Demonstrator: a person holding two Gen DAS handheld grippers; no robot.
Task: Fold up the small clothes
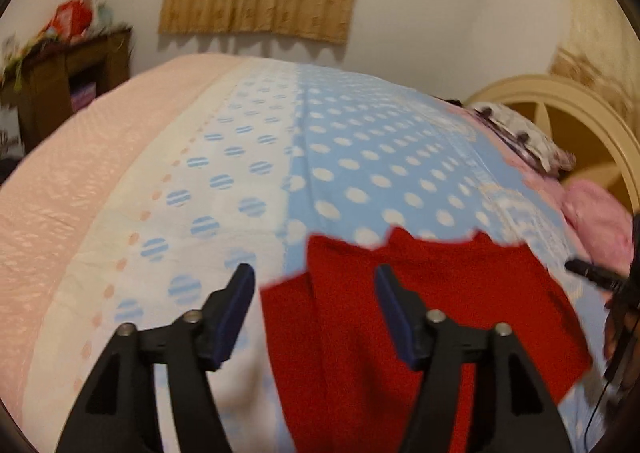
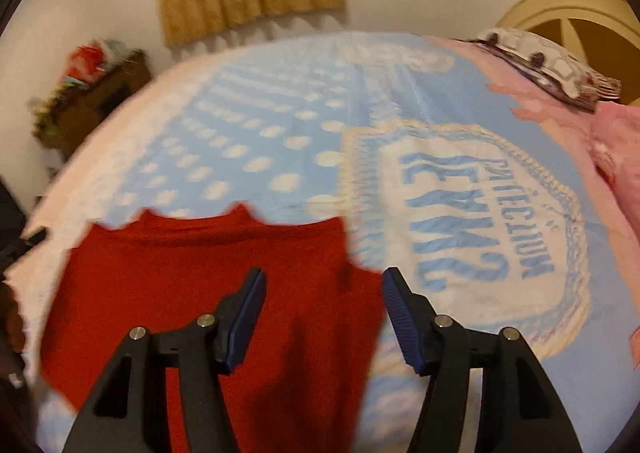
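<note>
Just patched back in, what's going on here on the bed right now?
A red garment lies spread on the blue polka-dot bedspread. The left gripper and right gripper are both open, one over each side of it, gripping nothing. Both views are motion-blurred. No finished fold shows yet; the cloth looks mostly flat.
</note>
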